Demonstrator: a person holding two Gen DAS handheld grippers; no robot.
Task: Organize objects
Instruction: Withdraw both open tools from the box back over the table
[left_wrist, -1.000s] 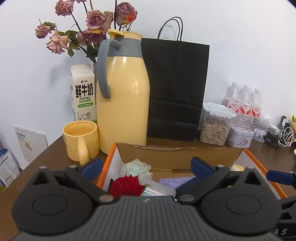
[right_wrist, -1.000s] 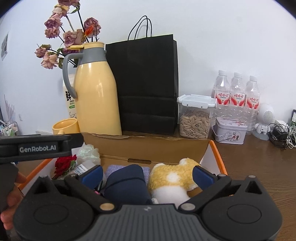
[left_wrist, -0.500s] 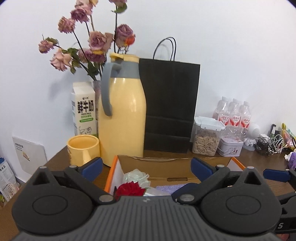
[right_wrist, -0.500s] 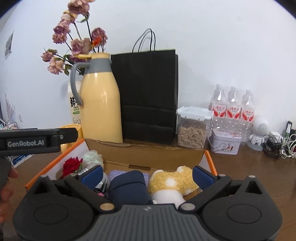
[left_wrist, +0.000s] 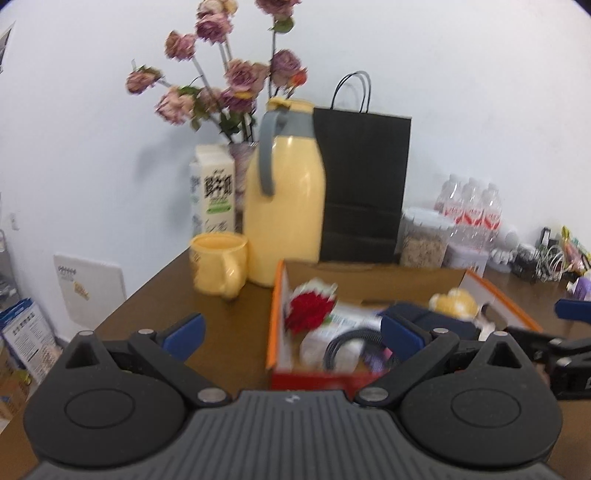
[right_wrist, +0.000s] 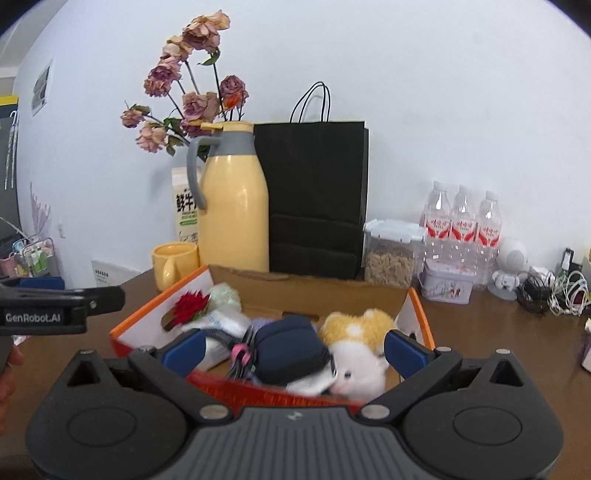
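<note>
Brown wood makes up the surface (right_wrist: 480, 325); both the left claw (left_wrist: 291, 332) and the right claw (right_wrist: 293, 345) are spread wide and hold nothing; just past them sits the orange box (right_wrist: 421, 314) full of toys; behind it stand a yellow jug (right_wrist: 234, 214) and a black bag (right_wrist: 317, 195) by the white wall (right_wrist: 443, 92).

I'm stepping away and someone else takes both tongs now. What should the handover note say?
Left tongs: open, empty, held short of the box's left end.
Right tongs: open, empty, over the box's near edge.
In the box: red flower, navy pouch, plush toy, cable, packets.
Still on the table: mug, jug.
Done: the box is loaded.
Left: unclear; nothing is being carried.
</note>
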